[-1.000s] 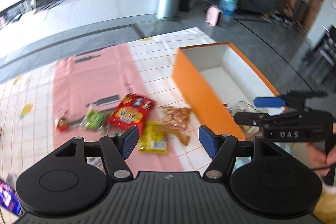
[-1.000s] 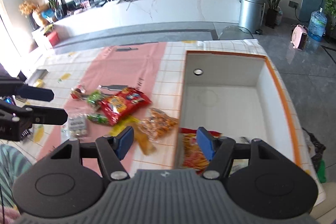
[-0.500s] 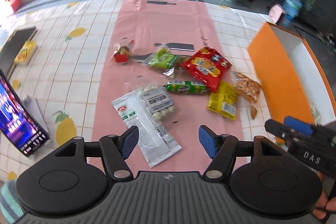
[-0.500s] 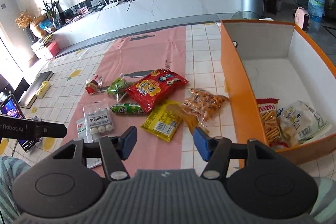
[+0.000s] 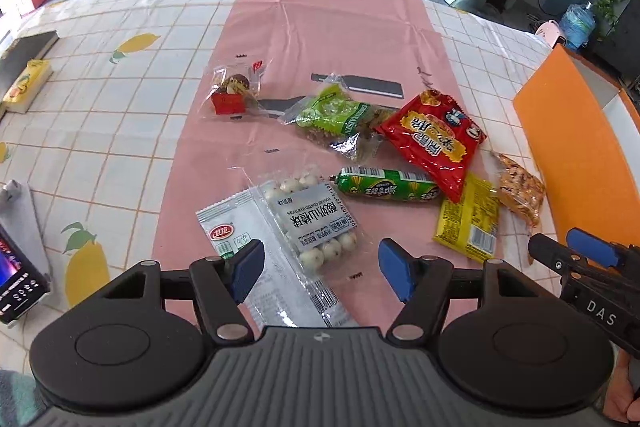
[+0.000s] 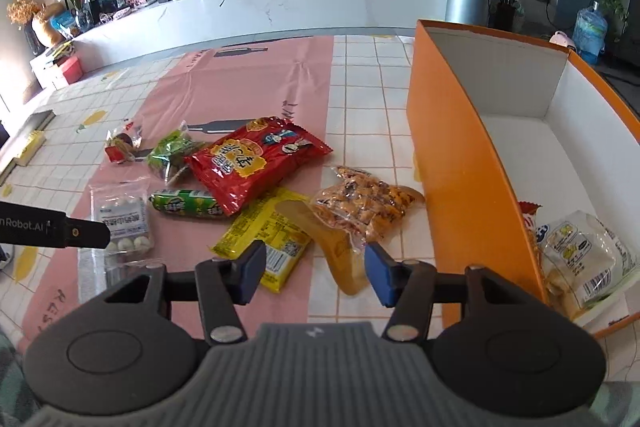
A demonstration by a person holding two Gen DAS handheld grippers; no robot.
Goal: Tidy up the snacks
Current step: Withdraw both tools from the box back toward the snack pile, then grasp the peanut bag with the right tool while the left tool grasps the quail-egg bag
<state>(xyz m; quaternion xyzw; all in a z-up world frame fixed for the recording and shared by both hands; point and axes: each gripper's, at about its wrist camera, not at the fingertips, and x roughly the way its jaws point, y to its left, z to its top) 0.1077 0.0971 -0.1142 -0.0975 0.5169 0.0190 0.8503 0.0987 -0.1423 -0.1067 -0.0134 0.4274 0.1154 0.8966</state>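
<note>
Several snacks lie on the pink runner. My left gripper [image 5: 320,269] is open and empty, low over a clear bag of white balls [image 5: 310,217] and a flat white sachet [image 5: 256,267]. Beyond lie a green sausage [image 5: 386,185], a red chip bag [image 5: 434,139], a green packet [image 5: 336,115] and a small red cup snack [image 5: 230,95]. My right gripper [image 6: 314,267] is open and empty, over a yellow packet [image 6: 266,237] and an orange nut bag [image 6: 364,205]. The orange box [image 6: 472,163] on the right holds a stick snack [image 6: 530,217] and a clear packet [image 6: 586,255].
A phone with a lit screen [image 5: 16,275] lies at the left table edge. A yellow pack [image 5: 28,85] and a dark book [image 5: 28,45] sit at the far left. The left gripper's finger [image 6: 56,229] shows in the right wrist view.
My left gripper swung left from the box and came down over the white ball bag. My right gripper drew back from over the box and now faces the yellow packet and nut bag.
</note>
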